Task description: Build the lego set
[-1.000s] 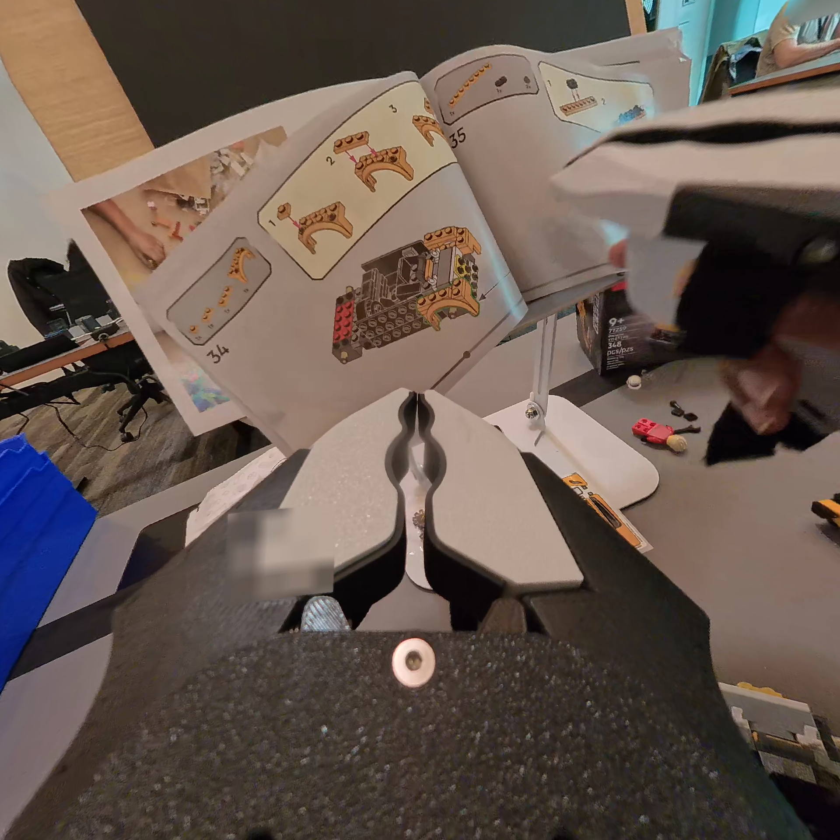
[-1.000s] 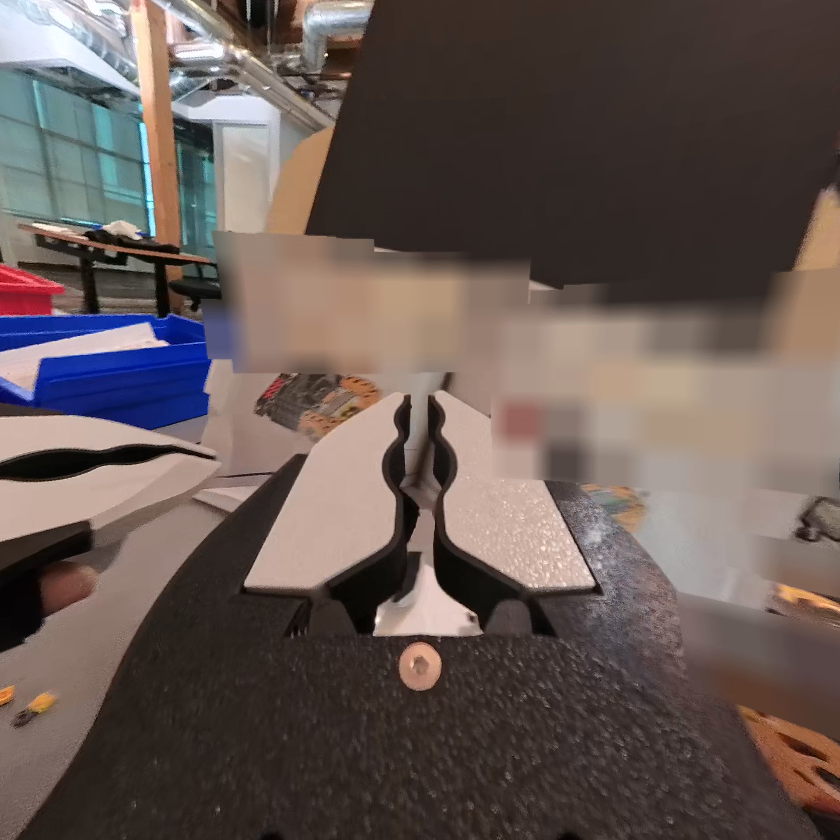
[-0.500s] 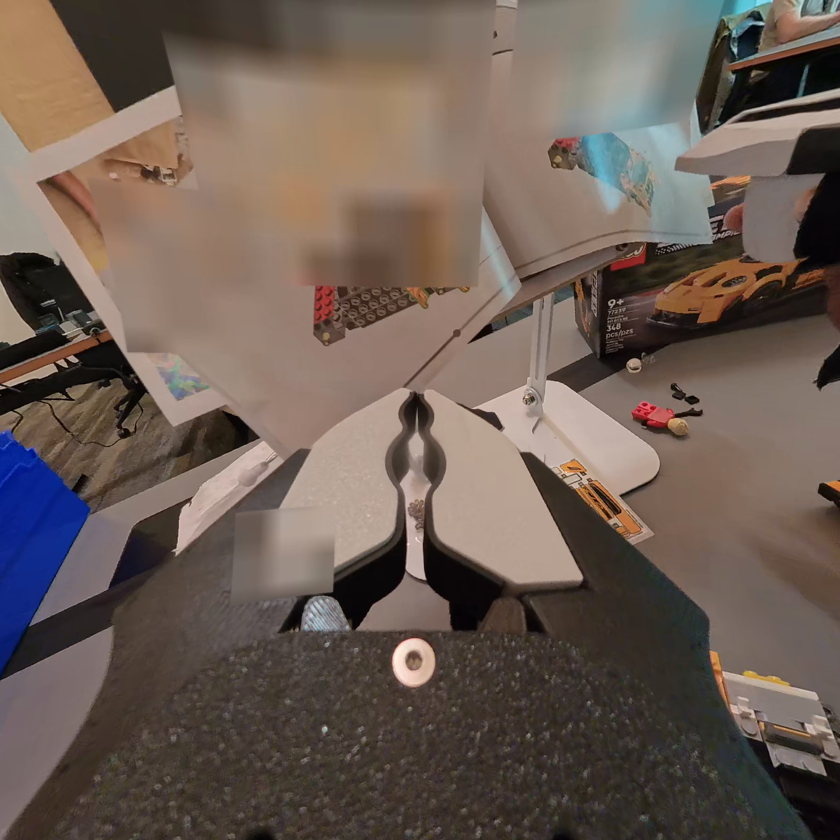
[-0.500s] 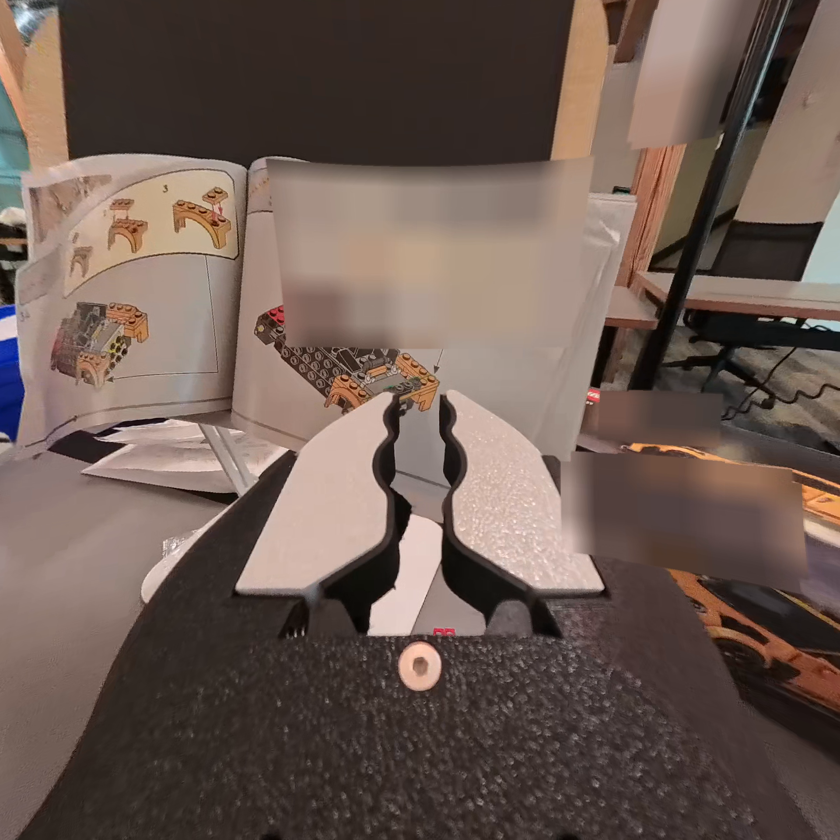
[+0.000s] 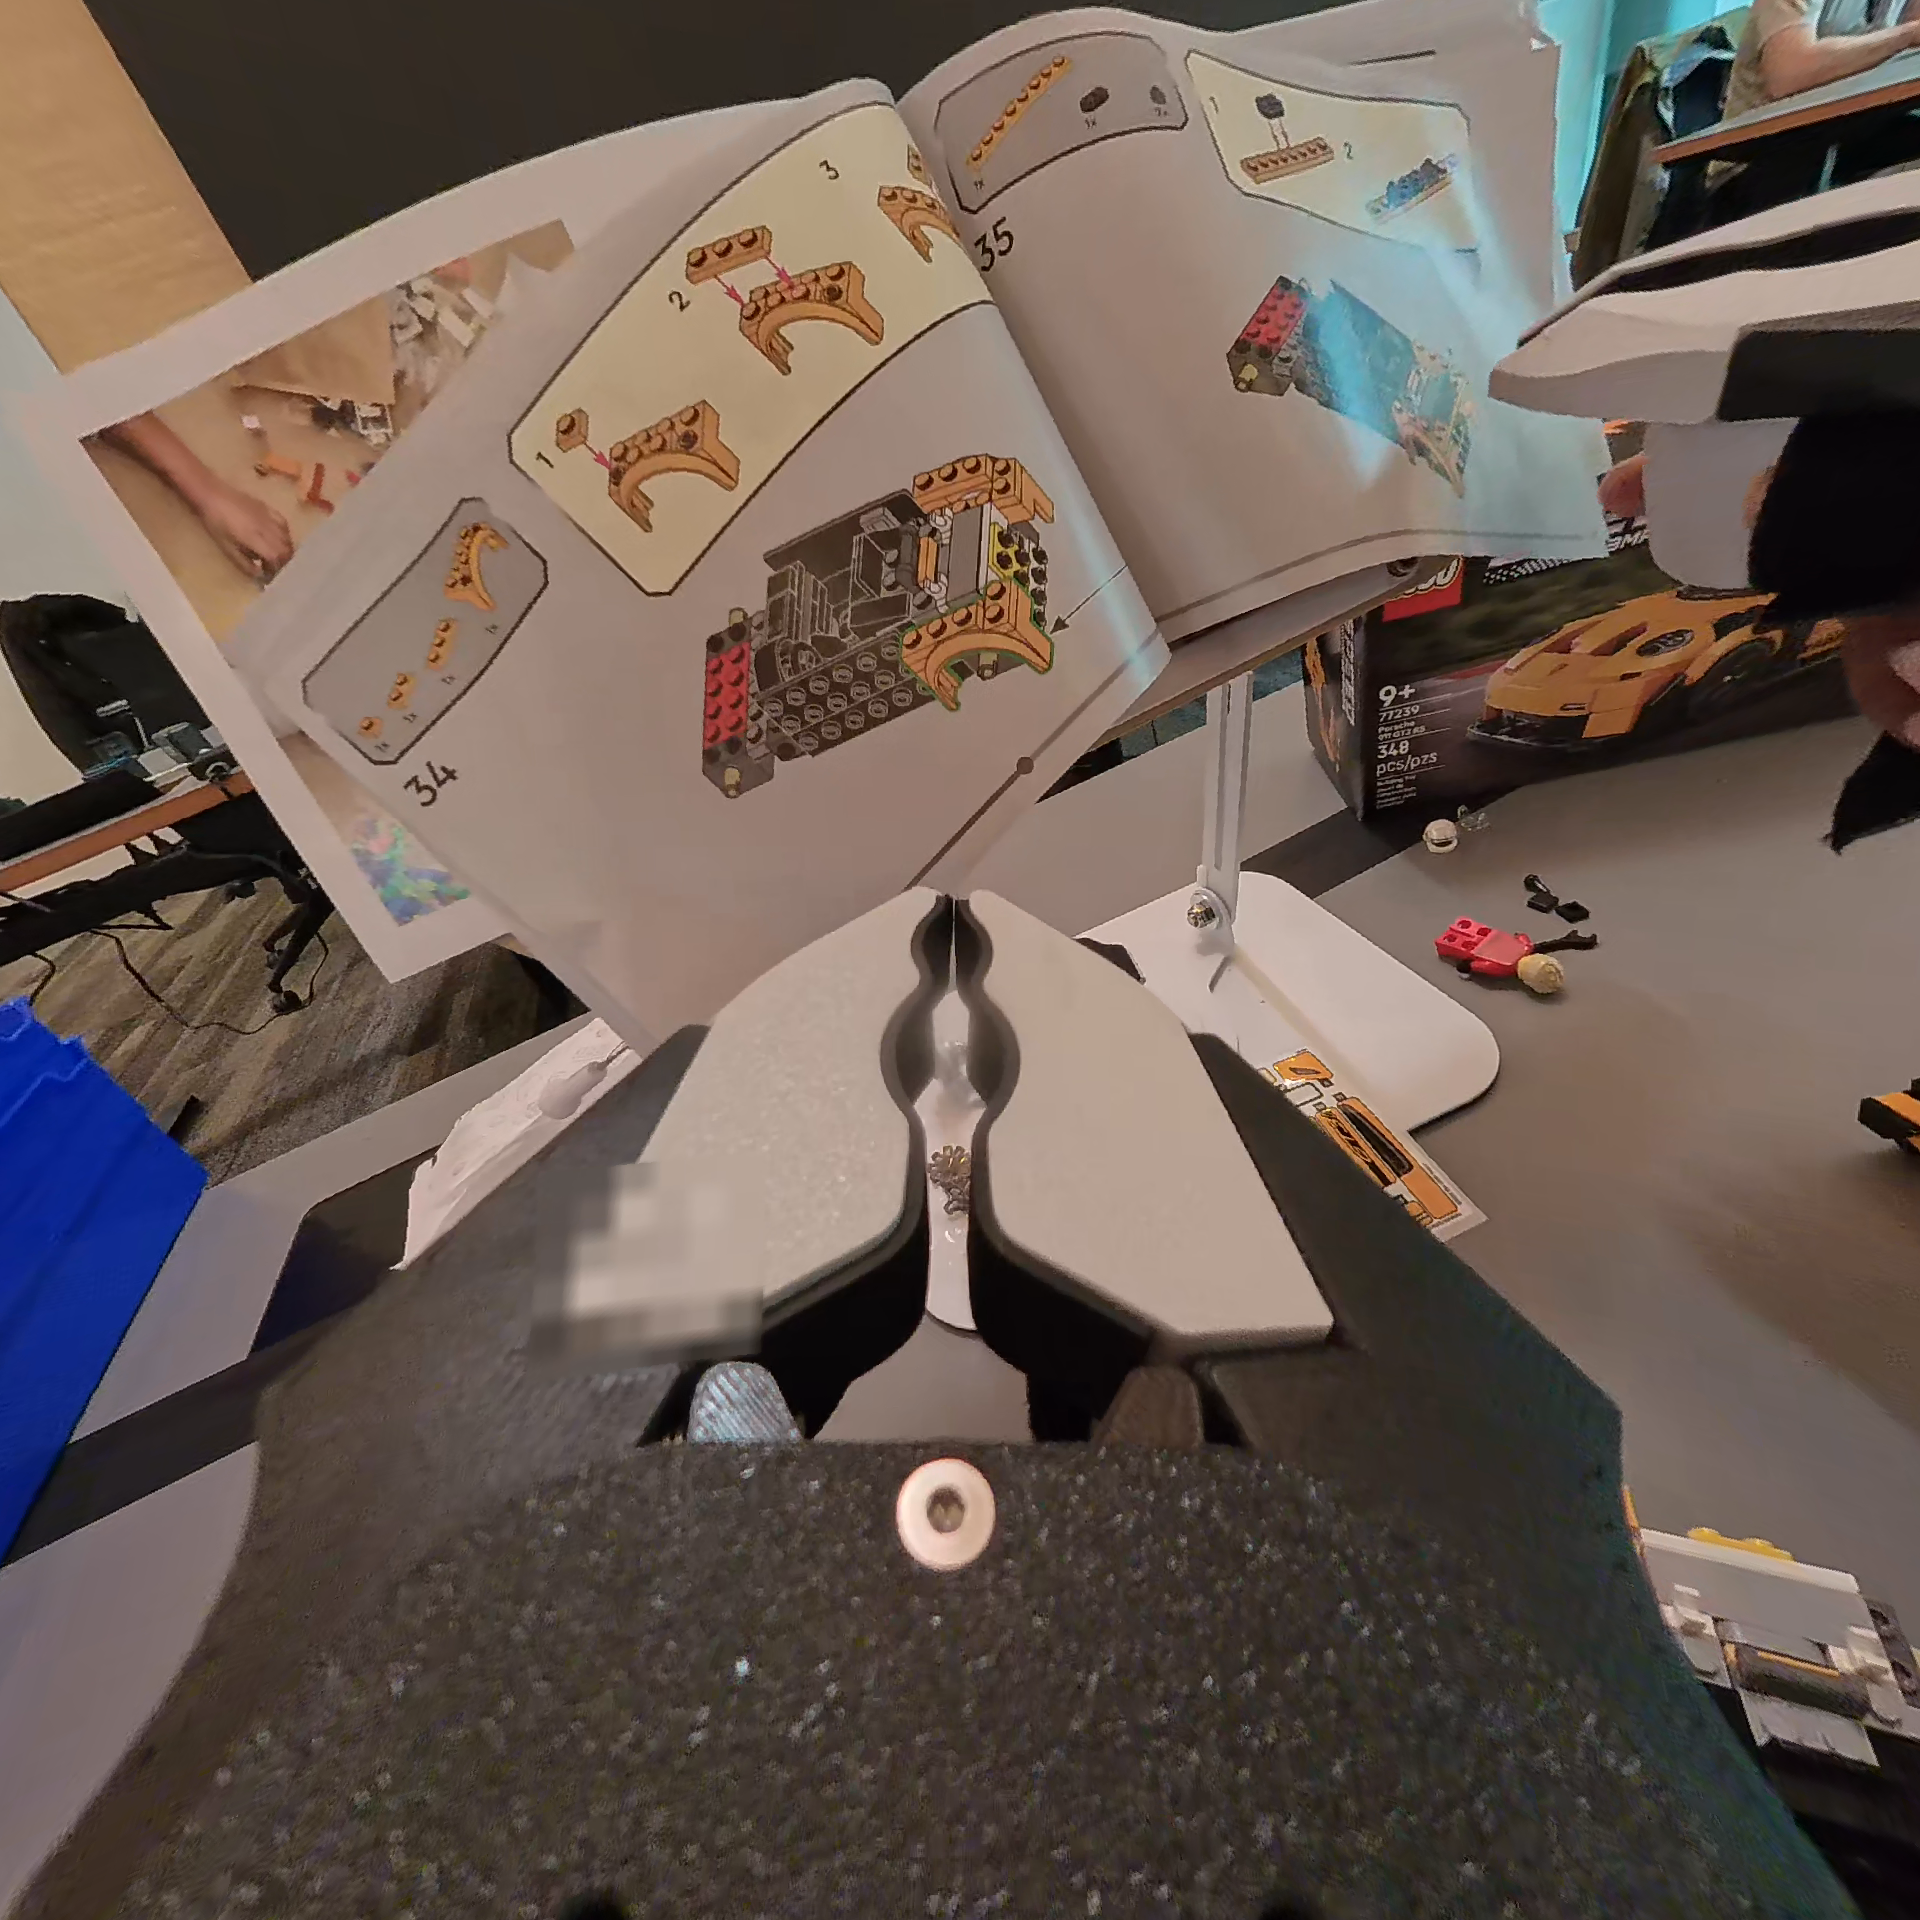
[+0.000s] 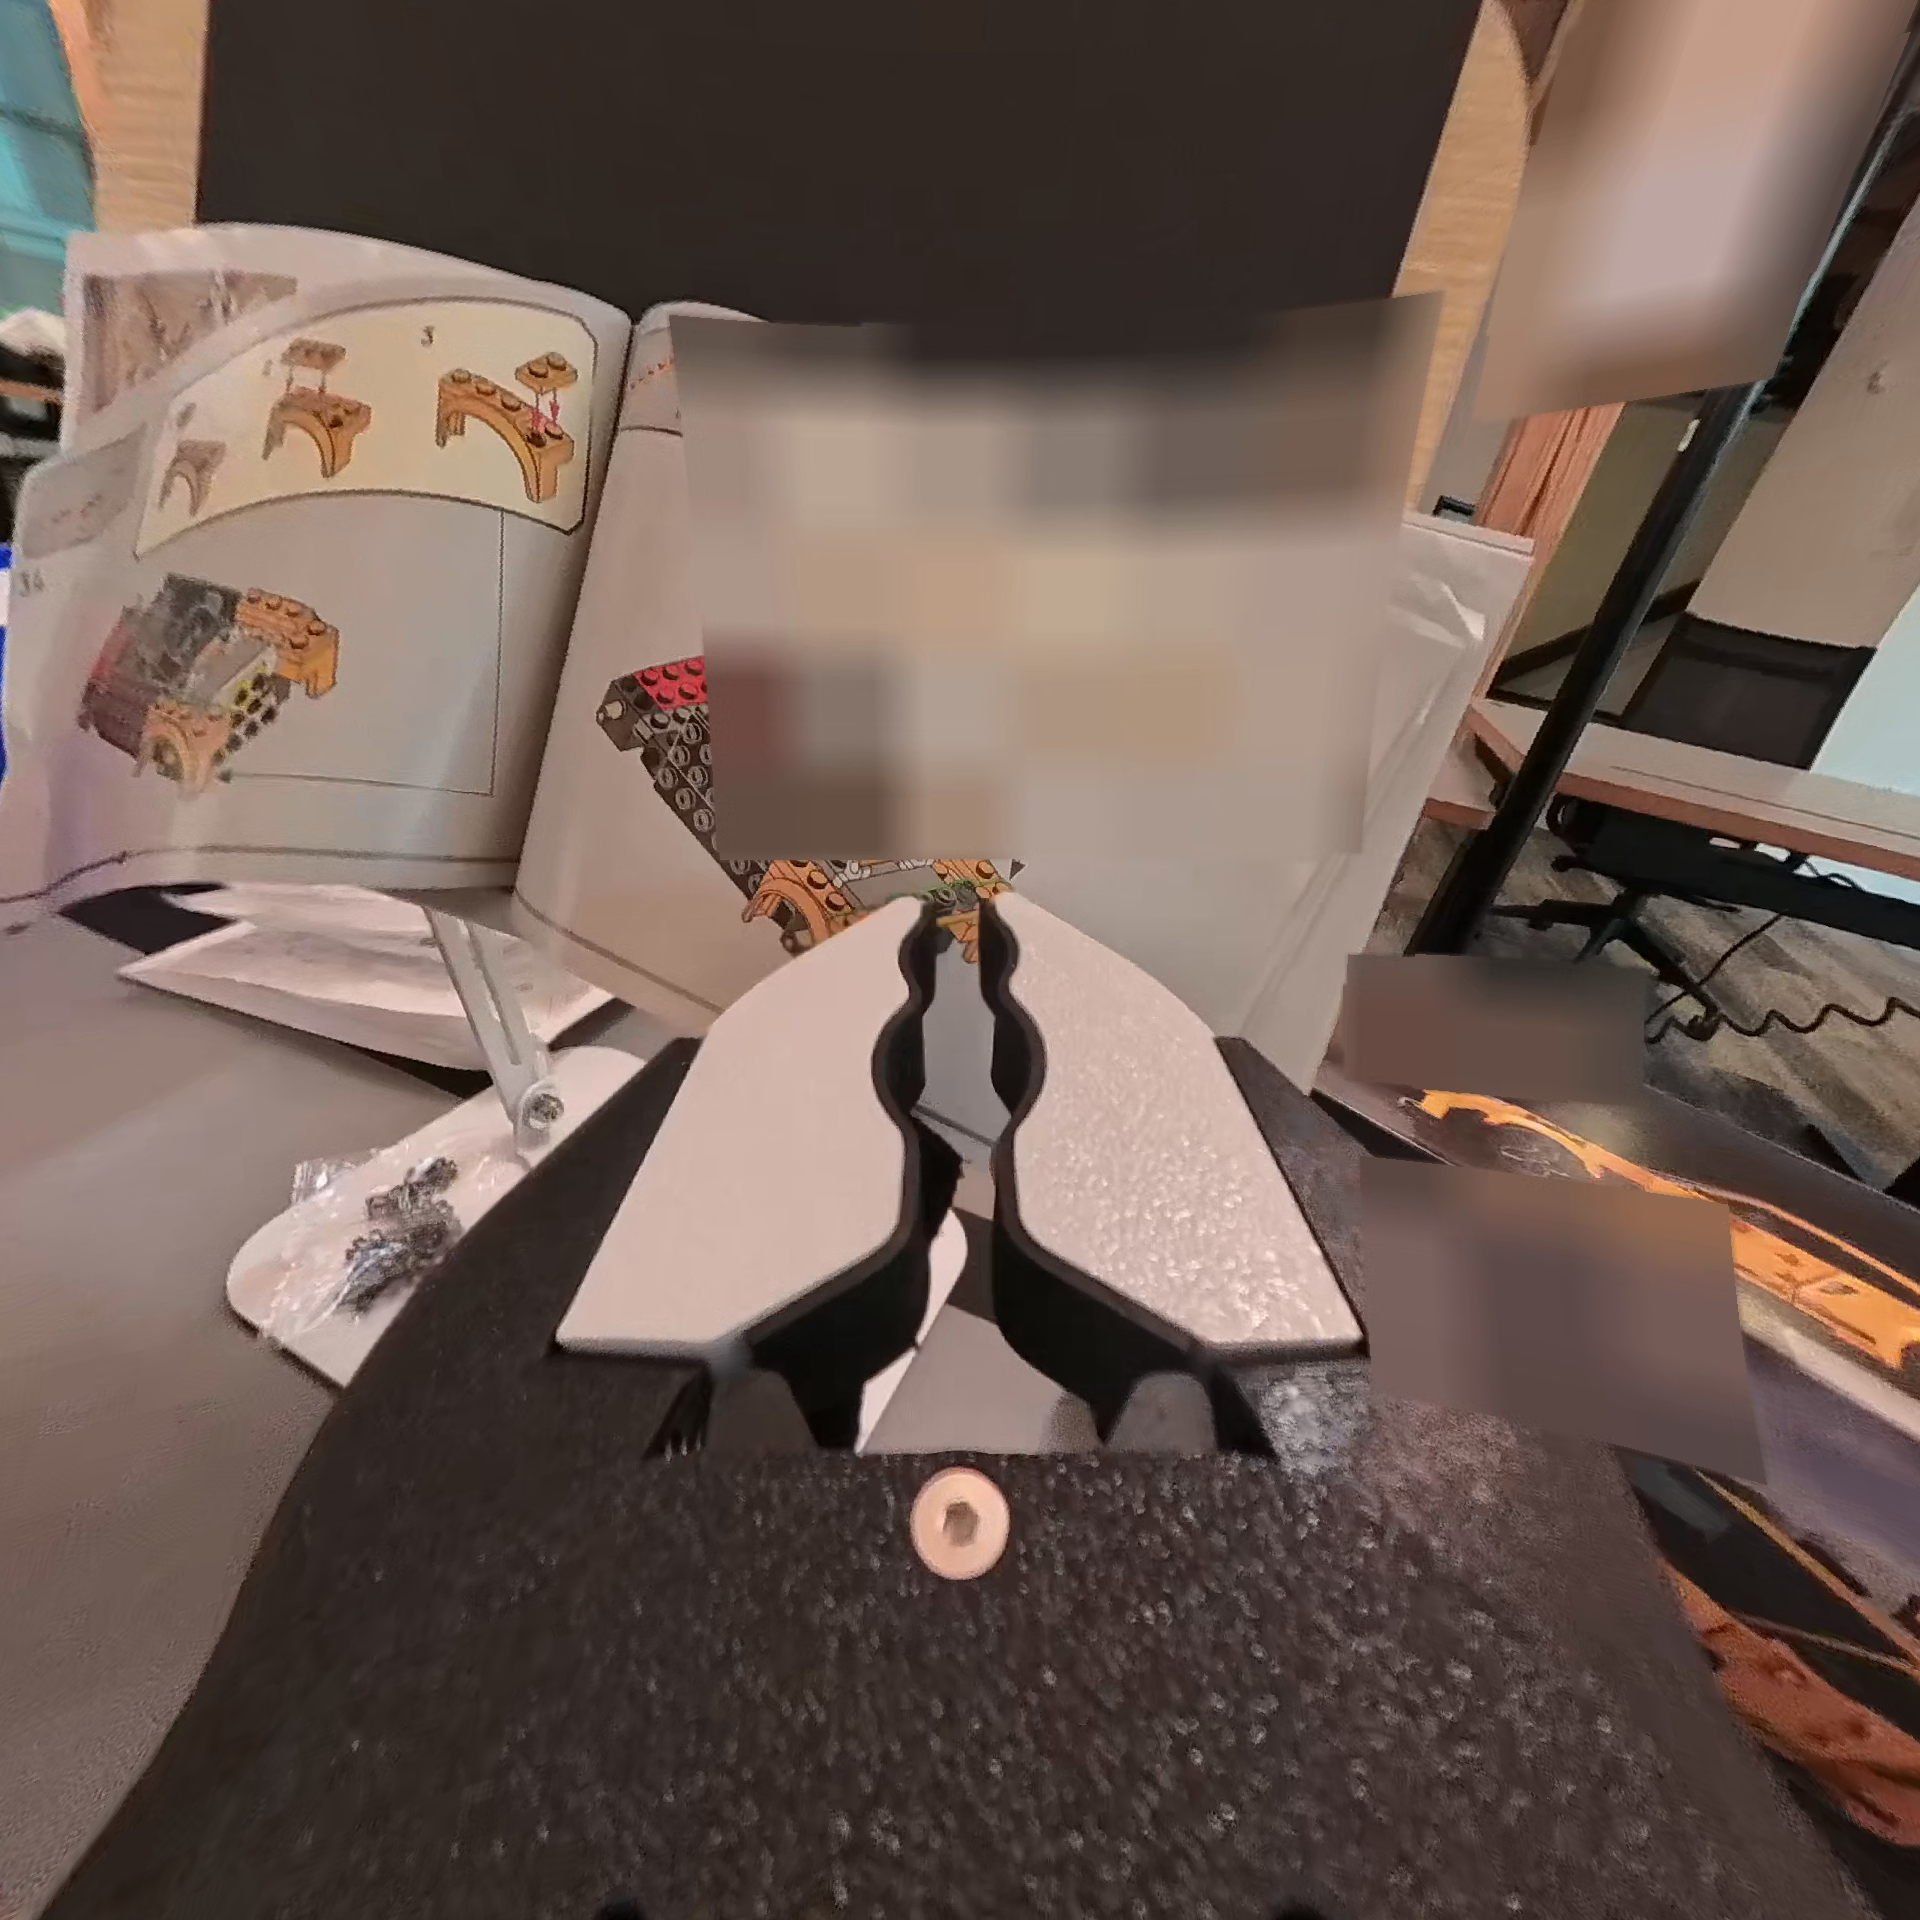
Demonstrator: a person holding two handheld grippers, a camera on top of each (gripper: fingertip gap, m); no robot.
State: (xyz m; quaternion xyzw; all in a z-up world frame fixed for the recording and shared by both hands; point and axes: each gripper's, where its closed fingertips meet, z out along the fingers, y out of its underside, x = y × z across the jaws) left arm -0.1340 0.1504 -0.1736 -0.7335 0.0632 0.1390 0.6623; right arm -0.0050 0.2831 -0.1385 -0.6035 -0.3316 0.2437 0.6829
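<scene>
Grey tabletop (image 5: 1662,1195) carries the whole setup. We hold the left gripper (image 5: 952,914) raised in front of the instruction booklet (image 5: 831,468), its 2 fingers pressed together at the tips with nothing between them. The booklet lies open on a white stand (image 5: 1340,997), pages bowed outward, showing drawings of orange arch pieces and a dark chassis.

In the left wrist view the right gripper (image 5: 1621,364) enters at the upper right edge, level with the booklet's right page. From this side we see only the flank of its fingers. The right wrist view settles it: the right gripper (image 6: 956,914) has its fingers slightly apart, a narrow gap at the tips, empty, pointed at the lower part of the booklet's (image 6: 343,582) right page.

The lego set's parts lie scattered. The set box (image 5: 1558,686), with an orange car on it, stands behind the stand to the right. A small red figure (image 5: 1491,951) lies on the table just right of the stand's base, with 2 tiny dark pieces near it. A sticker sheet (image 5: 1371,1143) lies beside the stand base. A part-built grey and black assembly (image 5: 1787,1652) shows at the lower right edge. A clear bag of small dark parts (image 6: 395,1226) rests on the stand base (image 6: 312,1309). A blue bin (image 5: 73,1226) sits at the left.
</scene>
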